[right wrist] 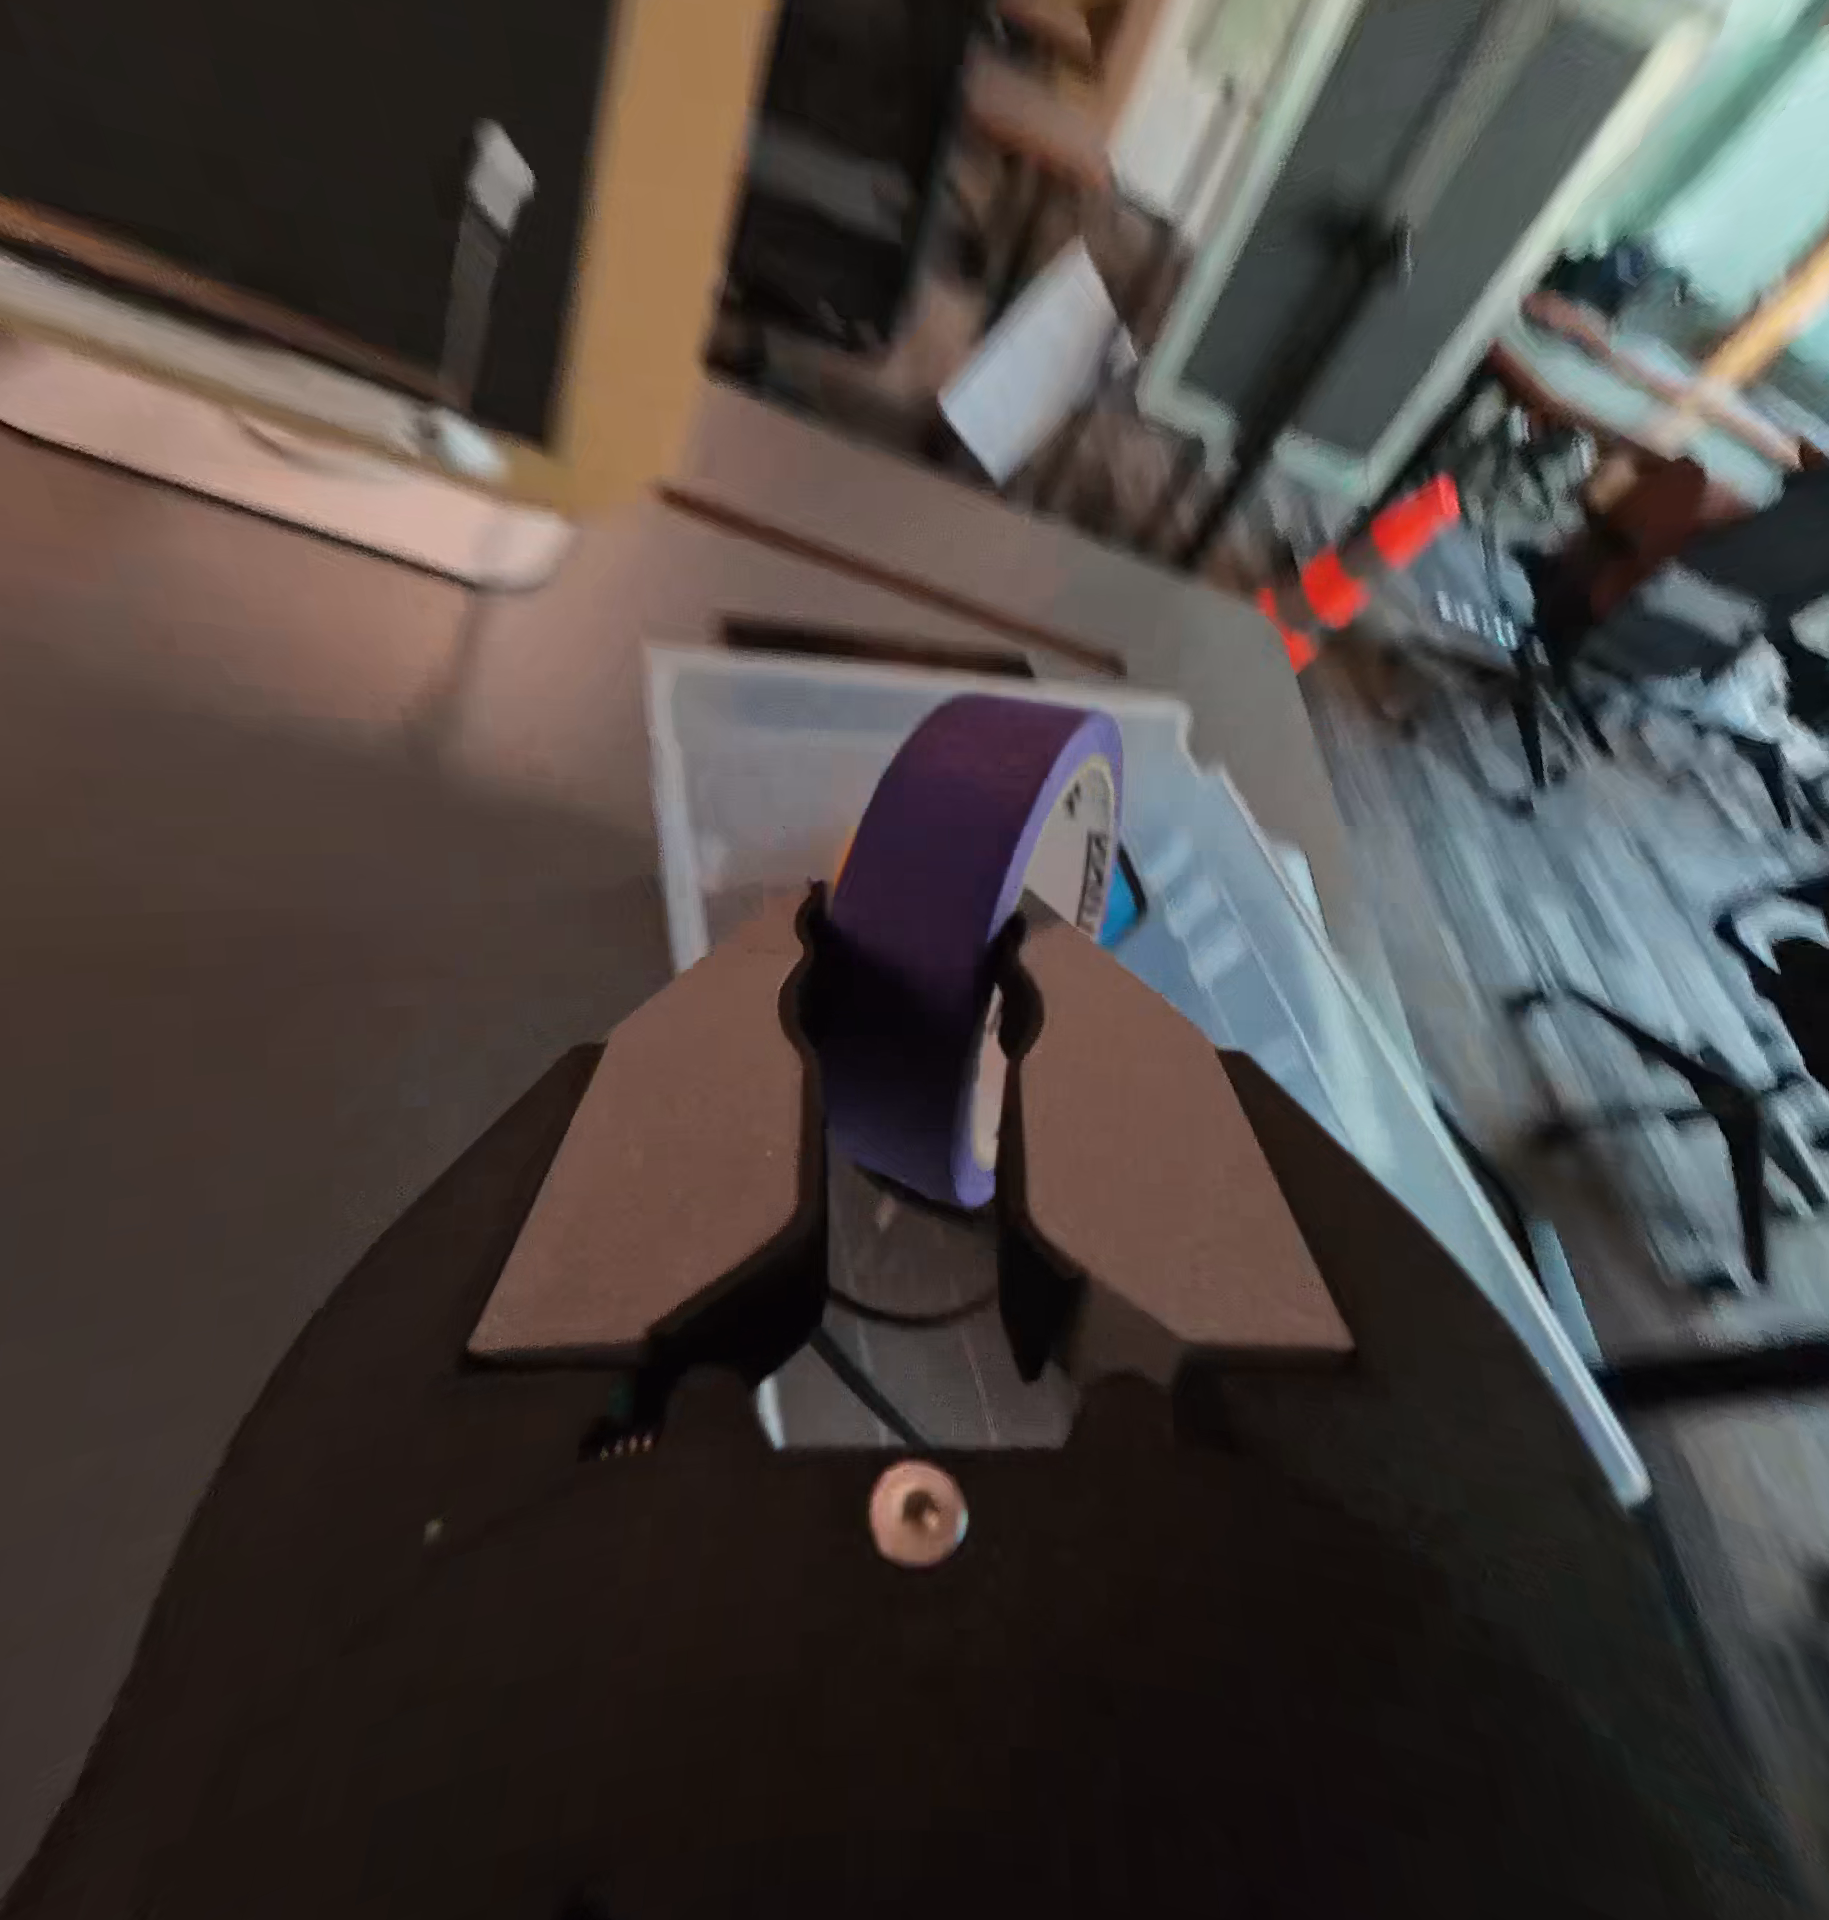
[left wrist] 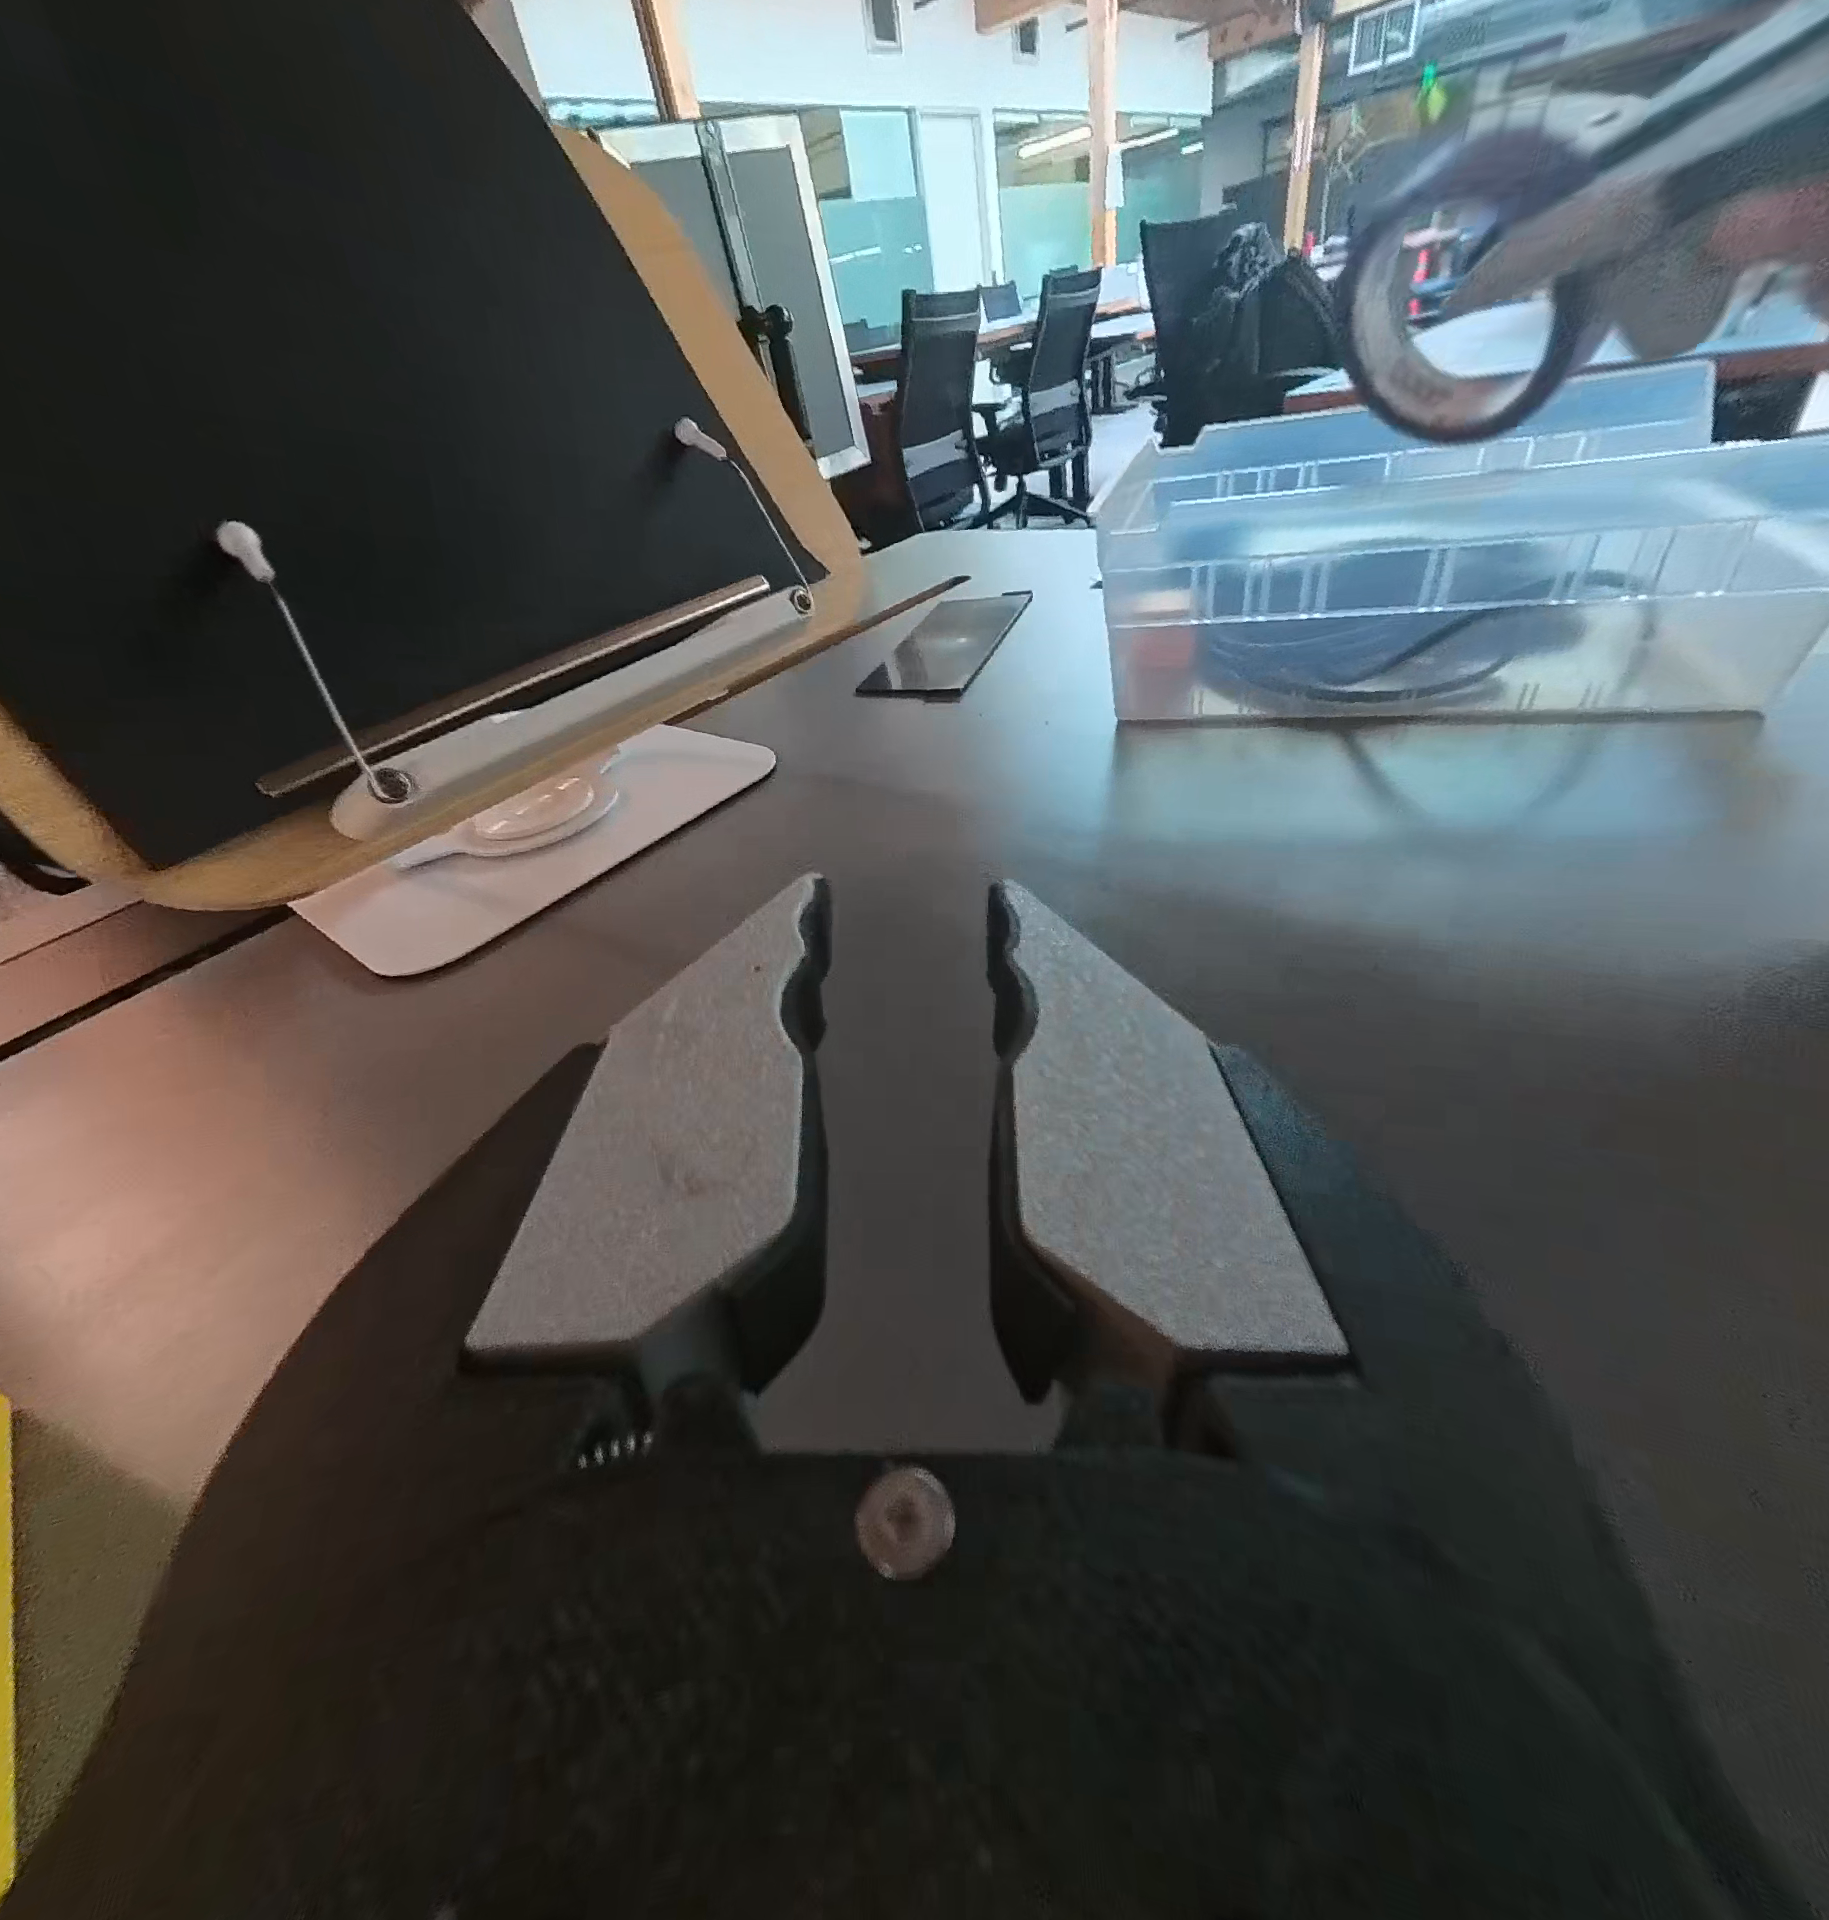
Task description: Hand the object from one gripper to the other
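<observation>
Office chairs [left wrist: 1055,405] and desks fill the room behind a dark table [left wrist: 1409,987], where a black board in a wooden frame [left wrist: 349,416] leans on a white base [left wrist: 536,873] at the left and a clear plastic bin [left wrist: 1461,603] sits at the right. Low over the table near the board, the left gripper [left wrist: 908,935] is empty, its fingers parted with a narrow gap. Up at the right above the bin, the right gripper [right wrist: 915,940] is clamped on the sides of a purple tape roll [right wrist: 941,935], which stands upright on edge between its fingers.
</observation>
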Demonstrator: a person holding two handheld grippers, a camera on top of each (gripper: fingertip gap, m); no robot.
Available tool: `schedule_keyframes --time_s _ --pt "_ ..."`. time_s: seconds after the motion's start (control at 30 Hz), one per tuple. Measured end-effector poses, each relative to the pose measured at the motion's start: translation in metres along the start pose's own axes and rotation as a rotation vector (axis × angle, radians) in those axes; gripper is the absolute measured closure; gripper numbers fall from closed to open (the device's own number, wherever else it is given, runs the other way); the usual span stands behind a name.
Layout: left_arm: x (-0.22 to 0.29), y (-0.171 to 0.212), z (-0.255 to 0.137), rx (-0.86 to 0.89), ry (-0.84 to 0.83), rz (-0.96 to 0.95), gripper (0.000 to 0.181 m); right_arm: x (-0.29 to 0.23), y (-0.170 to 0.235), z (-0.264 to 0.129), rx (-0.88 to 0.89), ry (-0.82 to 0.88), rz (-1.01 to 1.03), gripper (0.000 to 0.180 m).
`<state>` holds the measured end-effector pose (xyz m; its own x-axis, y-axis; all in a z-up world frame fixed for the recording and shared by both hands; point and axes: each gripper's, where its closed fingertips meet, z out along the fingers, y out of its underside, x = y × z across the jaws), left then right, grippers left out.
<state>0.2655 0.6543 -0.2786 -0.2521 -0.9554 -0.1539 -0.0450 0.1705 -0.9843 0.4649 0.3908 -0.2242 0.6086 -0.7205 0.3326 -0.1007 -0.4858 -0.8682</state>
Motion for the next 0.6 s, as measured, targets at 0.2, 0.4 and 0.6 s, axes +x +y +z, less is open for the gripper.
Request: schedule_keyframes --time_s 0.2,0.4,0.6 --pt "-0.001 0.000 -0.001 0.002 0.008 0.001 0.159 -0.022 -0.021 -0.012 0.002 -0.015 -0.057 0.133" --pt "0.001 0.001 -0.001 -0.006 0.017 -0.005 0.156 -0.088 -0.060 -0.037 0.153 -0.223 -0.075 0.120" --pt "0.003 0.003 0.000 -0.022 0.035 -0.012 0.150 -0.192 -0.060 -0.024 0.192 -0.562 -0.075 0.119"
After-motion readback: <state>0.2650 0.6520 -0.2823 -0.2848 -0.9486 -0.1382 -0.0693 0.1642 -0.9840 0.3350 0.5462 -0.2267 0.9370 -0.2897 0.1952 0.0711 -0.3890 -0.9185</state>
